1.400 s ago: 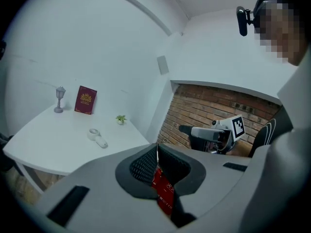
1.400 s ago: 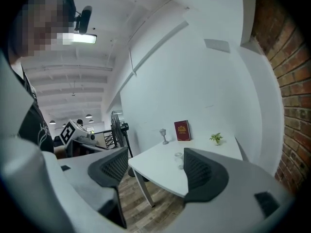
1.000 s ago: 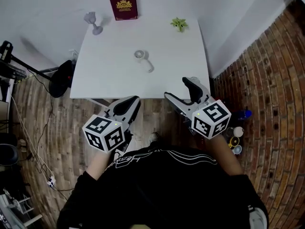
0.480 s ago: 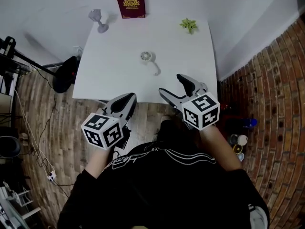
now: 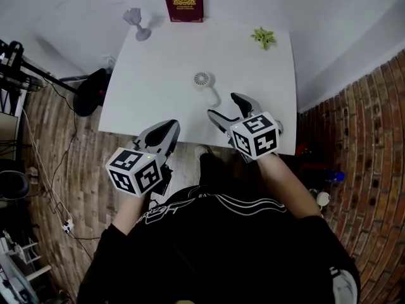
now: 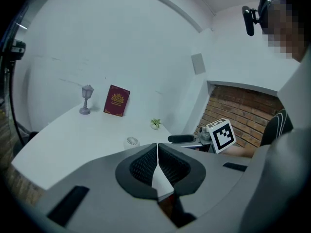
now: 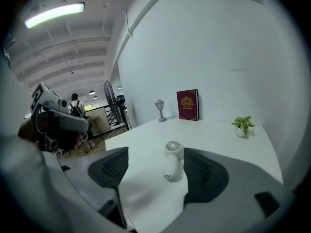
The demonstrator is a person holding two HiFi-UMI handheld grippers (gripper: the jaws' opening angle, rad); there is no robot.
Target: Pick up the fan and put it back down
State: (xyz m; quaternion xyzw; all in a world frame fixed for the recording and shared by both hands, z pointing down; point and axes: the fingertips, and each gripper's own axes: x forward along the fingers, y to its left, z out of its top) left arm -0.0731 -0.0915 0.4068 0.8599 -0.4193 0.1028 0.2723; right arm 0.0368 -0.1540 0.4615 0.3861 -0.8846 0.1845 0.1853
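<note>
A small white hand-held fan (image 5: 202,81) lies flat on the white table (image 5: 152,75), its handle pointing toward me. My right gripper (image 5: 226,107) is open over the table's near part, jaws just short of the handle's end. In the right gripper view the fan (image 7: 171,161) lies between the two spread fingers (image 7: 202,171), nearer the right one, and is not held. My left gripper (image 5: 168,126) is shut and empty at the table's front edge. In the left gripper view its jaws (image 6: 157,152) meet, with the fan (image 6: 131,141) ahead.
A dark red book (image 5: 183,2) stands at the table's far edge against the wall. A small grey lamp figure (image 5: 138,23) is at the far left corner and a little potted plant (image 5: 263,38) at the far right. Wood floor and a brick wall surround the table.
My right gripper has moved forward over the table, up to the fan's handle, still open. The left gripper stays shut by the front edge.
</note>
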